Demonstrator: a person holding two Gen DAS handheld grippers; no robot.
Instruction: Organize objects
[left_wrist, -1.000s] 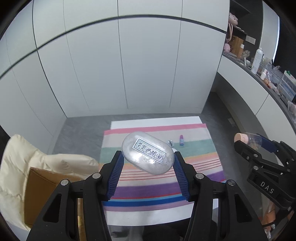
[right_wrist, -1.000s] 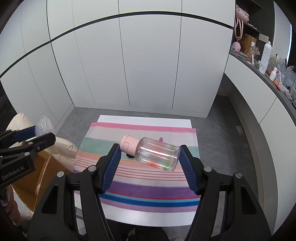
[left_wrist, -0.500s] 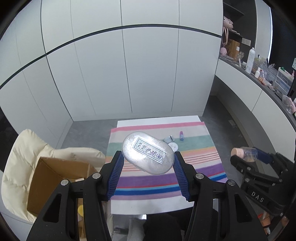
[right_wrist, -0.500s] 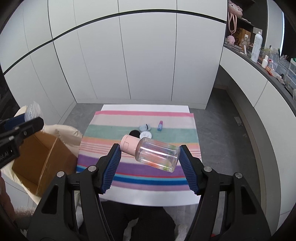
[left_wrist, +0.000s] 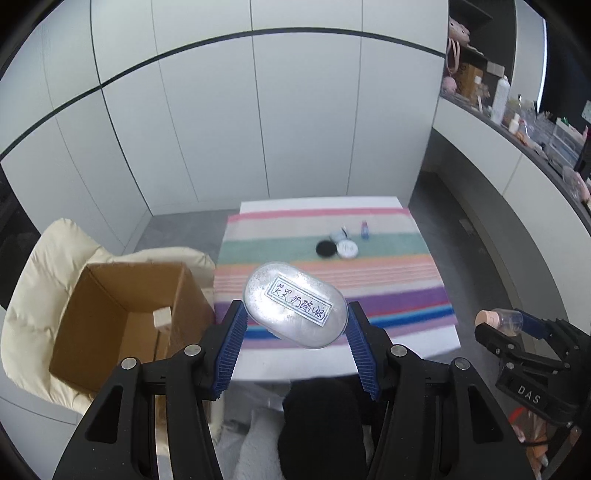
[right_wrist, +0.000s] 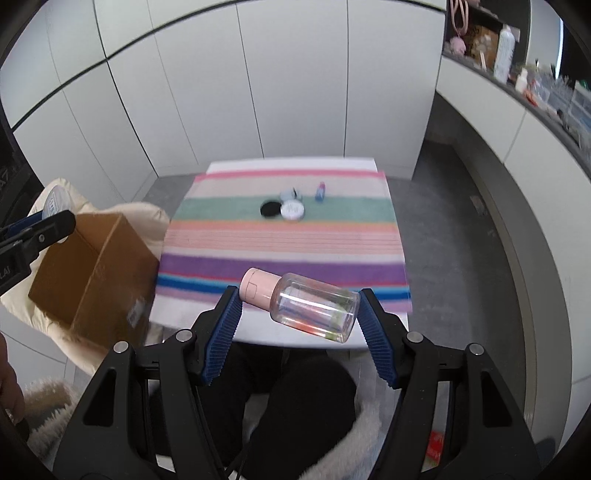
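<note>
Both items are being carried at once here, so the trick is getting them into the cardboard box (left_wrist: 122, 314) without a fumble. The left gripper (left_wrist: 295, 328) is clamped on the silvery oval case (left_wrist: 295, 304) with the handwritten label, pinched end to end and held up in the air just right of the box. The right gripper (right_wrist: 297, 314) is closed on the clear bottle (right_wrist: 314, 306) with the pink cap, gripped lengthwise, cap tilted up to the left, above the near edge of the striped cloth (right_wrist: 284, 236).

The box sits on a cream cushion (left_wrist: 37, 273) to the left of the table, open top up, with what looks like a small pale item already inside. For a clean drop, the case should probably be brought fully over the opening before the jaws are eased, since the cushion under the box looks soft and the box could be tipped if its rim is bumped. The bottle is best released second, low, so it isn't bounced off the case.

Three small round pots (left_wrist: 338, 247) and a little blue tube (left_wrist: 365, 229) are left on the far part of the cloth.
</note>
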